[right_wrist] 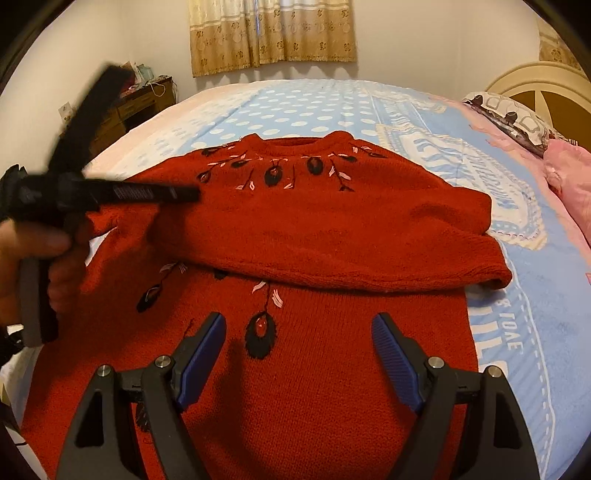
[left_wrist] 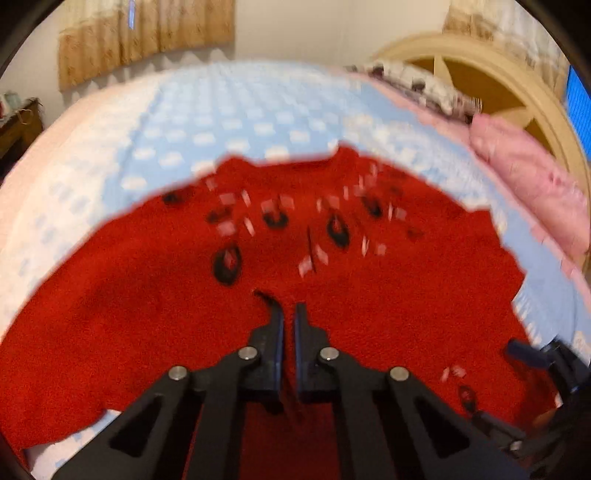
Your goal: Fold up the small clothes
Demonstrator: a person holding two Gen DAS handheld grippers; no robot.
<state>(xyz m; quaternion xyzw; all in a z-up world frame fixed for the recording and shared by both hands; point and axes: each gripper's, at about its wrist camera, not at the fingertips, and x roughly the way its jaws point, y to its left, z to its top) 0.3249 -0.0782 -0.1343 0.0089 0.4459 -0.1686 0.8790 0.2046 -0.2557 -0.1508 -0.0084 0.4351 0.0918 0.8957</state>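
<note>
A red knit sweater (right_wrist: 314, 221) with black and pink embroidery lies on the bed, its right sleeve folded across the chest. In the left wrist view the sweater (left_wrist: 147, 314) is blurred and fills the lower half. My left gripper (left_wrist: 290, 314) is nearly shut with a narrow gap; whether cloth is pinched between the fingers is unclear. It shows in the right wrist view (right_wrist: 192, 194) over the sweater's left shoulder, held by a hand. My right gripper (right_wrist: 299, 325) is open and empty above the sweater's lower body.
The bed has a blue polka-dot cover (right_wrist: 517, 314). Pink bedding (right_wrist: 569, 177) and a patterned pillow (right_wrist: 513, 114) lie at the right by a round cream headboard (left_wrist: 498, 81). A wooden dresser (right_wrist: 125, 107) stands at the far left, curtains (right_wrist: 273, 33) behind.
</note>
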